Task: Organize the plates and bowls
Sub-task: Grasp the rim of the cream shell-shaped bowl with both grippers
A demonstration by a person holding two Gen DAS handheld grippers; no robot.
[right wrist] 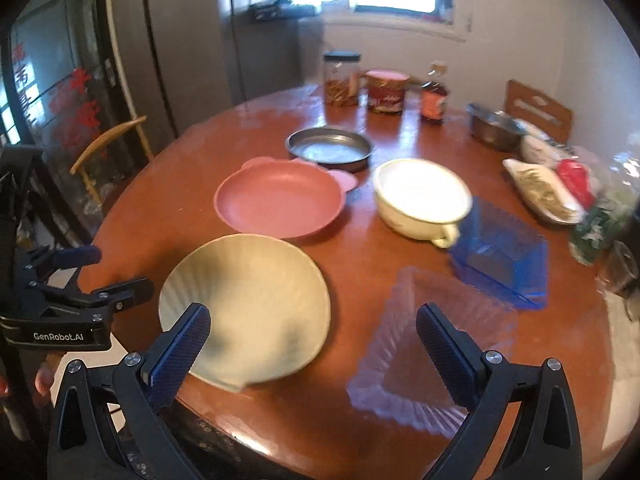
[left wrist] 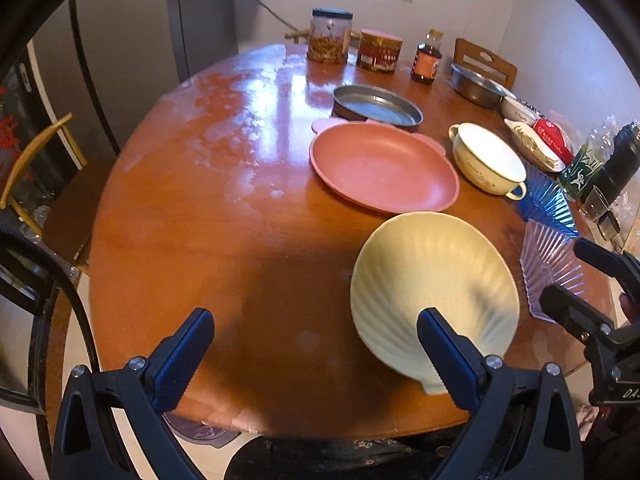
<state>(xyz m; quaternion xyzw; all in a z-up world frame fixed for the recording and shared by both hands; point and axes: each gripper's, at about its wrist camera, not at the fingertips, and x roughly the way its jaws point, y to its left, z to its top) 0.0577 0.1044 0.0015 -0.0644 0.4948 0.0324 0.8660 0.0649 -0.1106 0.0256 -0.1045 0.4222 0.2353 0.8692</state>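
Left wrist view has the left gripper [left wrist: 316, 336] hanging over the near edge of the round wooden table [left wrist: 224, 240], jaws spread wide with nothing between them. Its right finger sits in front of the cream shell-shaped plate [left wrist: 434, 284], which lies flat near the table's front edge; can't really tell if it's touching the rim or just above it.

Behind the shell plate is the pink plate [left wrist: 382, 168], then a metal pan [left wrist: 376, 105] further back. Just right of the pink one sits a cream two-handled bowl [left wrist: 488, 162], with a blue ribbed plastic dish [left wrist: 546, 206] beside it and a clear ribbed dish [left wrist: 550, 268] nearer the front.

Right wrist view is a bit blurry, but the right gripper [right wrist: 314, 334] is also wide open and holding nothing, hovering over the gap between the shell plate and the clear dish. The left gripper shows at the far left there, apart from the plate. Jars and a bottle [left wrist: 427, 58] stand at the back of the table.
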